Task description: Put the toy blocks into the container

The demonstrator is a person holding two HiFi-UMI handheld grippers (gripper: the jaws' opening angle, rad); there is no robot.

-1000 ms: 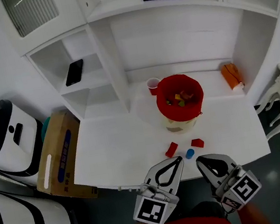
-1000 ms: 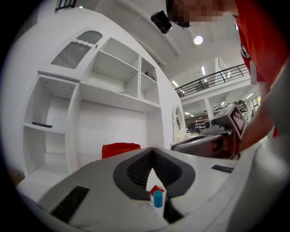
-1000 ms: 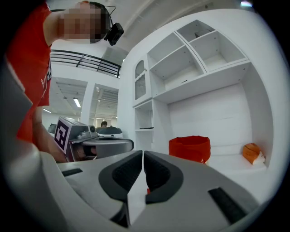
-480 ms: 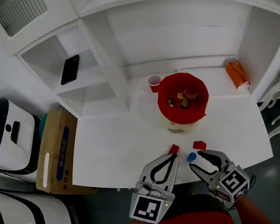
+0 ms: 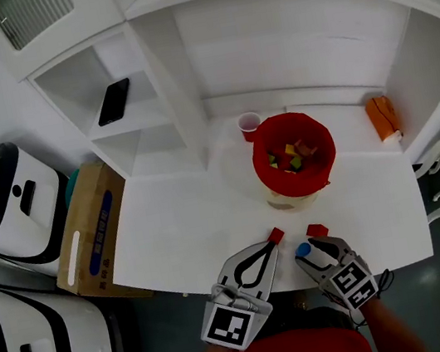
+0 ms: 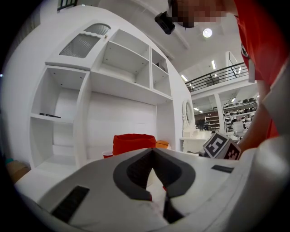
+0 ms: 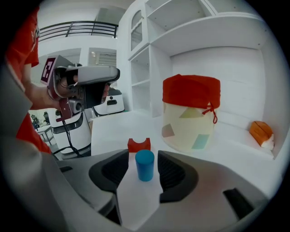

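Note:
A blue cylinder block stands upright on the white table between the jaws of my right gripper. Those jaws are opening, and neither pad touches the block. In the head view the blue cylinder sits at the tips of the right gripper, near the table's front edge. A red arch block lies just beyond it, and a second red block lies to its right. The red-lined container holds several coloured blocks. My left gripper is shut and empty, its tips by the red arch block.
A red cup stands behind the container and an orange object lies at the table's back right. A white shelf unit holds a black phone. A cardboard box and white machines stand left of the table.
My right gripper has moved forward over the table edge and its jaws have spread round the blue cylinder. The left gripper has crept forward toward the red arch block.

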